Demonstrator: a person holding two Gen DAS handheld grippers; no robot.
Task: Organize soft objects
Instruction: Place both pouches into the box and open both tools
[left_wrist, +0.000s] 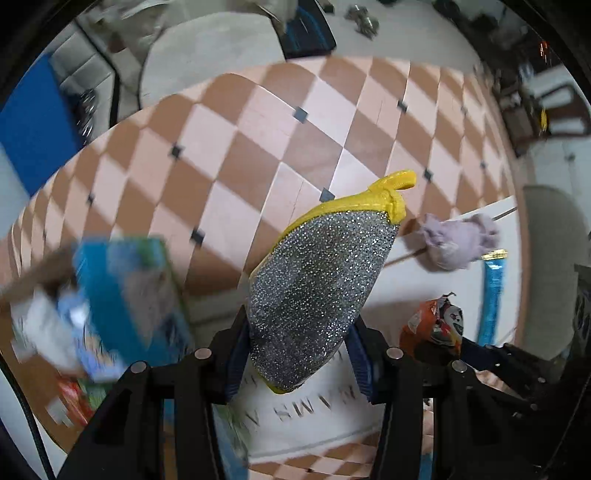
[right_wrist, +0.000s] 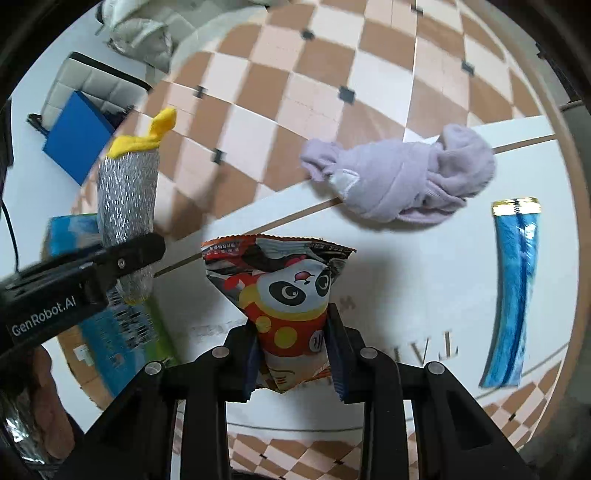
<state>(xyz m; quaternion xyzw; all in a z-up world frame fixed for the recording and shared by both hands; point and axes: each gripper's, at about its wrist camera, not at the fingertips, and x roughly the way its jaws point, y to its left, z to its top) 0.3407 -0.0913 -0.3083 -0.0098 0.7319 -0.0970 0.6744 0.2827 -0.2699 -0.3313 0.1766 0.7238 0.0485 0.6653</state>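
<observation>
Above the white tabletop (right_wrist: 424, 277), the left gripper (left_wrist: 301, 350) is pinching a silver glitter sponge (left_wrist: 314, 288) and the right gripper (right_wrist: 293, 354) is pinching a panda snack bag (right_wrist: 291, 295). Both are lifted. Probably keep the squeeze gentle and lower each one beside the lilac cloth (right_wrist: 402, 181), far right.

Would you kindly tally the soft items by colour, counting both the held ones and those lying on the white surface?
Silver-and-yellow: 1, the glitter scrubber in the left gripper
Red: 1, the panda snack bag in the right gripper
Lilac: 1, the cloth
Blue: 1, the packet
Total: 4
</observation>
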